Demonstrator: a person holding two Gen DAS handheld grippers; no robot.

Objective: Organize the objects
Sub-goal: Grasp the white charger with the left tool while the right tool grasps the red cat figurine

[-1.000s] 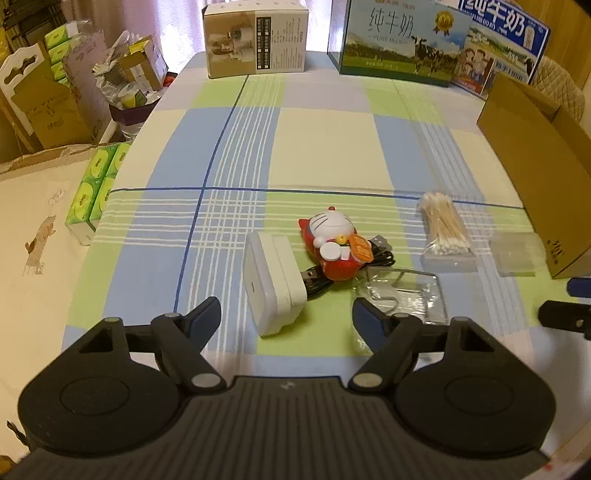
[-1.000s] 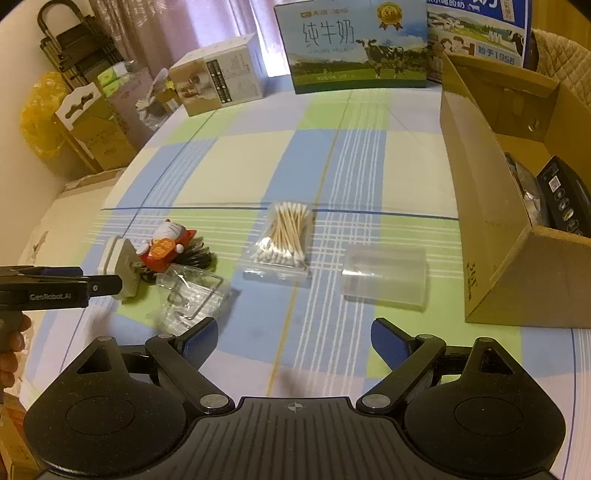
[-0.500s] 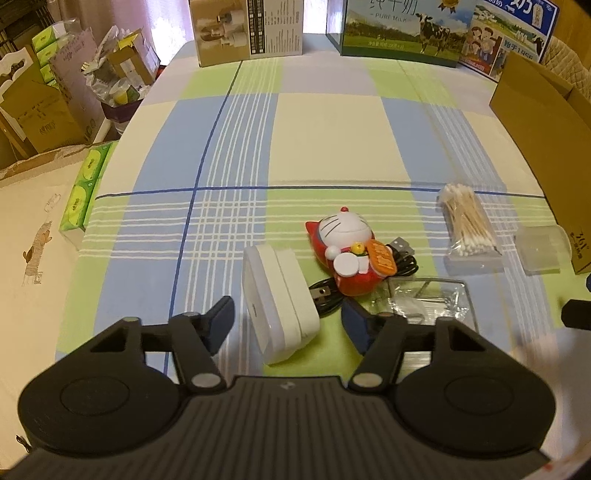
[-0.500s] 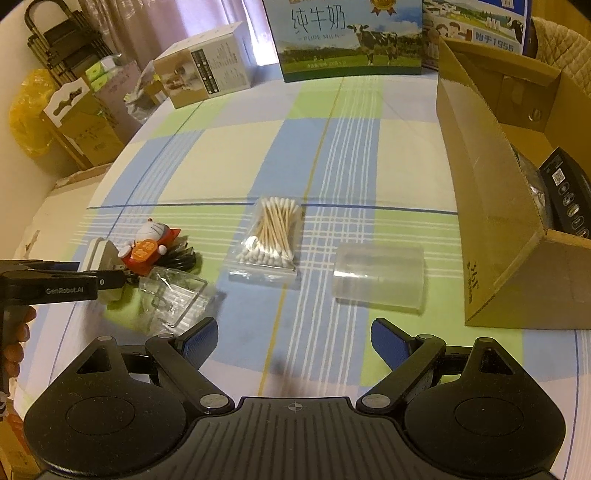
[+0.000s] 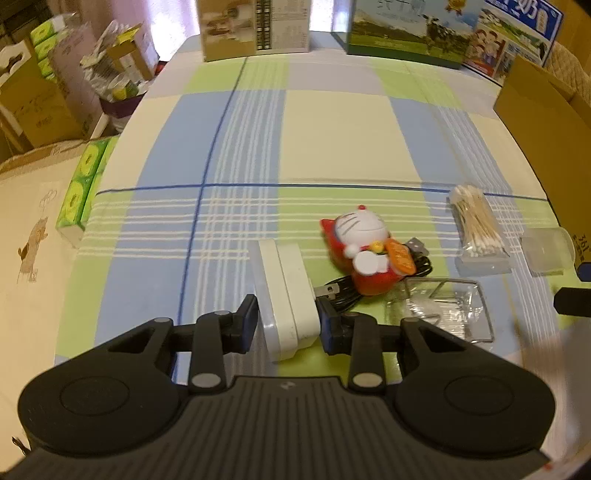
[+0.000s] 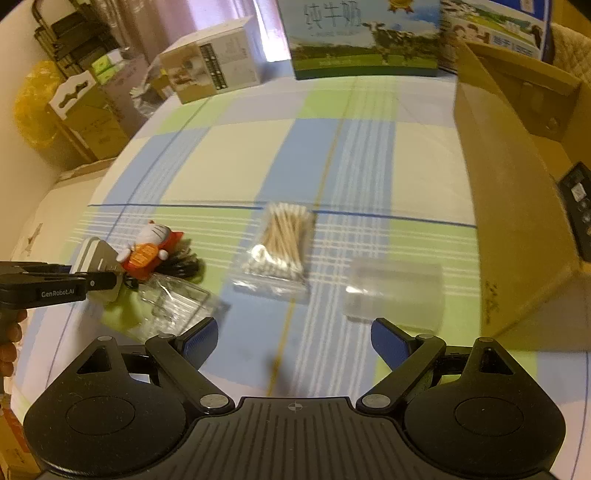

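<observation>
A white plug adapter (image 5: pixel 284 295) lies on the checked tablecloth (image 5: pixel 332 129), and my left gripper (image 5: pixel 288 325) is shut on its near end, one pad on each side. Right behind it sit a red and white cat toy (image 5: pixel 364 243) and a coiled black cable (image 5: pixel 340 291). A clear wrapper (image 5: pixel 443 306), a bag of cotton swabs (image 6: pixel 282 243) and a clear plastic case (image 6: pixel 395 291) lie further right. My right gripper (image 6: pixel 293 338) hangs open over the cloth, just short of the clear case, with nothing between its fingers.
An open cardboard box (image 6: pixel 509 206) stands at the right edge with a black remote (image 6: pixel 578 206) inside. Milk cartons (image 5: pixel 402 37) and a white product box (image 5: pixel 255 29) line the far edge. Green tissue packs (image 5: pixel 79 195) lie left of the table.
My left gripper moved forward over the white adapter and its fingers closed onto it. The right gripper drifted slightly forward and stayed open.
</observation>
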